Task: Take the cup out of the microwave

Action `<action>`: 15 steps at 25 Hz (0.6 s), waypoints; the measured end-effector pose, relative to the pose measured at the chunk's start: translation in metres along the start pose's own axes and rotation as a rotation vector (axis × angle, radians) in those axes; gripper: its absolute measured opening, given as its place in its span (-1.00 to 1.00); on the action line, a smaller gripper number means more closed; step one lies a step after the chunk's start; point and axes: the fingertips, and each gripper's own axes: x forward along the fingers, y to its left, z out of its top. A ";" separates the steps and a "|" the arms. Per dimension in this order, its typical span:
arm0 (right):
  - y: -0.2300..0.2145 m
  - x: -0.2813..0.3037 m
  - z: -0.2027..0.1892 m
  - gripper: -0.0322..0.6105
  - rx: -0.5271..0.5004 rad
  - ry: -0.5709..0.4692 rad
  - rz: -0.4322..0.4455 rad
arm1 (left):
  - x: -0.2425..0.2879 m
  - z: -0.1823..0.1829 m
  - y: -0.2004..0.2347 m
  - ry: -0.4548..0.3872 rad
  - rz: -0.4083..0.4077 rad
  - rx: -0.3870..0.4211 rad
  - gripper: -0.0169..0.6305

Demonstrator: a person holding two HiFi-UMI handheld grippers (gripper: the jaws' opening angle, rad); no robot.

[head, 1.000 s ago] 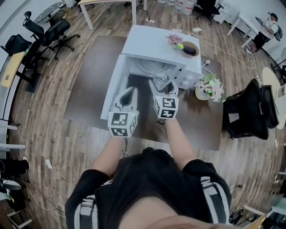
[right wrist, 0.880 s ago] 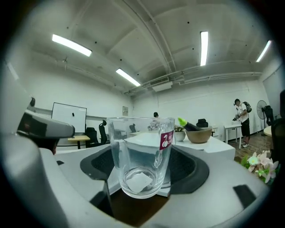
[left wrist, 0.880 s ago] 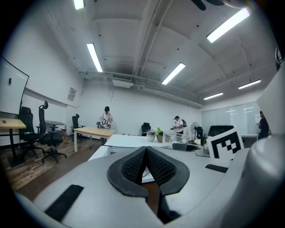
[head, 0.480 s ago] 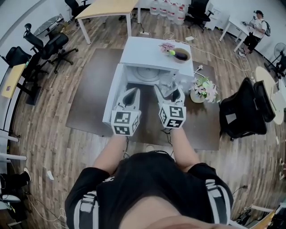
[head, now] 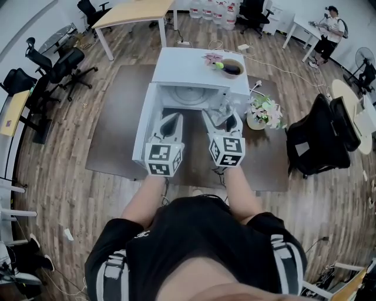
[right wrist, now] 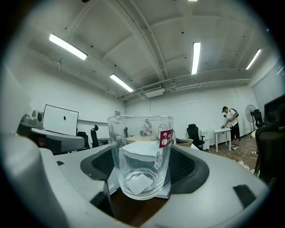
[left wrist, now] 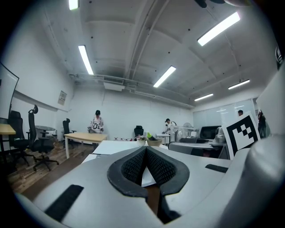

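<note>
In the head view the cup (head: pixel 222 111) is clear glass and small, hard to pick out between the jaws of the right tool (head: pixel 221 115). That tool also hides the right front part of the microwave (head: pixel 194 66). Both of the person's hands are hidden beneath the marker cubes. The right gripper view is plainer: the right tool (right wrist: pixel 140 165) is clamped on the cup (right wrist: pixel 140 153), which stands upright, empty, with a small red sticker near its rim. The left tool (left wrist: pixel 146 165) has its jaws pressed together at the tips with nothing between them. The cup is outside the cavity, just before the microwave's front edge near its right corner; whether it touches the surface (head: pixel 111 123) cannot be told. The door (head: pixel 144 126) hangs open at the left, beside the left tool (head: pixel 171 120). A bowl (head: pixel 231 68) sits on the microwave's top right corner, and a flowerpot (head: pixel 263 114) stands on the surface at the microwave's right. Around lie a wooden floor (head: pixel 70 194), office chairs (head: pixel 320 138) and a pale desk (head: pixel 132 10). Compared with a second ago, the right tool has drawn back slightly from the opening, while the left tool is about where it was.
</note>
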 end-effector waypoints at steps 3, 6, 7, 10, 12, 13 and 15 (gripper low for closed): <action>0.000 -0.002 0.001 0.23 0.000 0.002 0.000 | -0.001 0.000 -0.002 0.002 -0.002 0.001 -0.94; 0.002 -0.005 -0.001 0.23 0.006 0.007 0.004 | -0.003 -0.001 -0.002 0.003 0.000 0.000 -0.94; 0.003 -0.006 -0.002 0.23 0.006 0.009 0.006 | -0.004 -0.001 -0.002 0.004 0.001 0.000 -0.94; 0.006 -0.007 -0.002 0.23 0.004 0.012 0.014 | -0.006 -0.001 -0.002 0.005 0.005 -0.001 -0.94; 0.007 -0.007 -0.002 0.23 0.003 0.012 0.019 | -0.008 -0.002 -0.003 0.007 0.006 -0.001 -0.94; 0.008 -0.007 -0.001 0.23 0.004 0.011 0.020 | -0.008 -0.002 -0.004 0.008 0.006 0.000 -0.94; 0.008 -0.006 -0.001 0.23 0.009 0.009 0.021 | -0.009 -0.003 -0.004 0.008 0.005 0.000 -0.94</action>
